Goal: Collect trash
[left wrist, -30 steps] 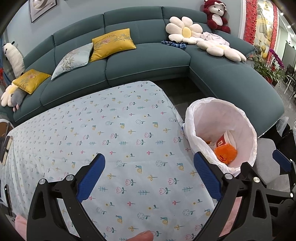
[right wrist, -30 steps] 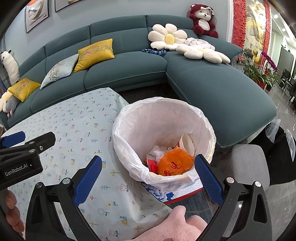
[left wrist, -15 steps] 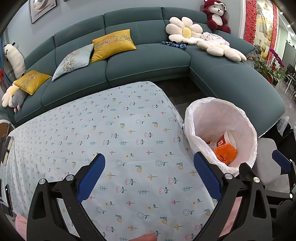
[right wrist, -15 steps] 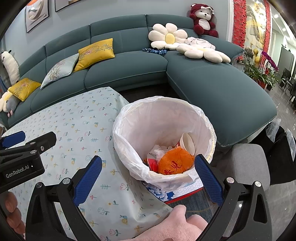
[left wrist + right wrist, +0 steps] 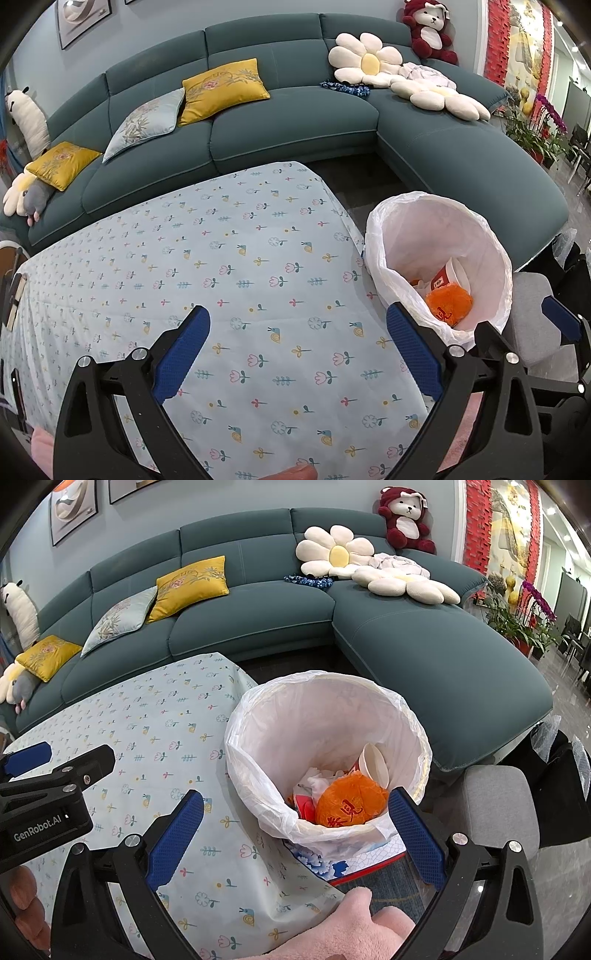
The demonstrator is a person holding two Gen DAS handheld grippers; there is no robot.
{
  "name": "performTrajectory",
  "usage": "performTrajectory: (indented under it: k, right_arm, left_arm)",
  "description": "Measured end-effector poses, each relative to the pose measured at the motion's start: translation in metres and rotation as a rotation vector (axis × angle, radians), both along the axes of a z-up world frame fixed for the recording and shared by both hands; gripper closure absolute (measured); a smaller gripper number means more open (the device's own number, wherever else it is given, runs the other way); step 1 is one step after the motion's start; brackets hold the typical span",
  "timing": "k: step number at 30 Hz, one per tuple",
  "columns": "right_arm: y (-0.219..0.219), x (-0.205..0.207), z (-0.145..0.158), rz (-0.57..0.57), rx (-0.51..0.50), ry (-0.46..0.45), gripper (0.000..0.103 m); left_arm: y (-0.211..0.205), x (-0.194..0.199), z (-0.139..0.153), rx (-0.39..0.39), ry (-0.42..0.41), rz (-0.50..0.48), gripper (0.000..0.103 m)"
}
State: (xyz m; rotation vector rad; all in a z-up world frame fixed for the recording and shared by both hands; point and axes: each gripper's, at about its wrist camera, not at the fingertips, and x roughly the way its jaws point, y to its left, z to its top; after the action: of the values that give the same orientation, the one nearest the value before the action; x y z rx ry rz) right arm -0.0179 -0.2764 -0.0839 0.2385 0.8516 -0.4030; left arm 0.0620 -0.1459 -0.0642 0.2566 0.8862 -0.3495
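A bin lined with a white bag (image 5: 317,716) stands on the floor at the table's right corner; it also shows in the left wrist view (image 5: 424,221). Inside lie an orange crumpled bag (image 5: 351,805), a white paper cup (image 5: 375,764), white paper and red wrappers. The orange bag also shows in the left wrist view (image 5: 448,304). My right gripper (image 5: 295,818) is open and empty, just above the bin's near rim. My left gripper (image 5: 299,339) is open and empty, above the flower-print tablecloth (image 5: 221,266). No trash shows on the cloth.
A teal corner sofa (image 5: 295,125) with yellow and grey cushions, flower pillows and a red plush bear runs behind the table. A grey stool (image 5: 495,805) stands right of the bin. Potted orchids (image 5: 532,613) stand at far right. The left gripper (image 5: 48,786) shows at the right view's left edge.
Both grippers stay open and empty. The views drift only slightly; the bin and its contents have not moved.
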Motion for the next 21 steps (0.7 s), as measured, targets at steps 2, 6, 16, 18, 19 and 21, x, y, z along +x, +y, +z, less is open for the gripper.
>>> performTrajectory:
  k: [2, 6, 16, 18, 19, 21]
  right_arm:
    - [0.0000, -0.0001, 0.0001, 0.000, -0.001, 0.000, 0.007]
    - [-0.0003, -0.0001, 0.0001, 0.000, 0.000, 0.000, 0.007]
    - [-0.0008, -0.0001, -0.0003, -0.001, 0.002, 0.000, 0.007]
    - [-0.0005, -0.0004, -0.0009, -0.002, 0.003, -0.001, 0.007]
    - [-0.0007, -0.0004, -0.0009, -0.002, 0.003, -0.001, 0.007]
    - [-0.0008, -0.0007, -0.0011, -0.003, 0.004, 0.000, 0.007]
  left_arm:
    - [-0.0001, -0.0001, 0.0000, 0.000, 0.000, 0.001, 0.011]
    - [-0.0002, -0.0002, 0.0002, 0.001, -0.001, 0.000, 0.011]
    - [-0.0018, -0.0008, -0.0001, 0.015, -0.005, -0.002, 0.011]
    - [-0.0022, -0.0004, -0.0008, 0.018, -0.006, -0.001, 0.011]
    - [-0.0024, -0.0004, -0.0010, 0.020, -0.006, -0.003, 0.011]
    - [-0.0024, -0.0005, -0.0012, 0.024, -0.007, -0.001, 0.011]
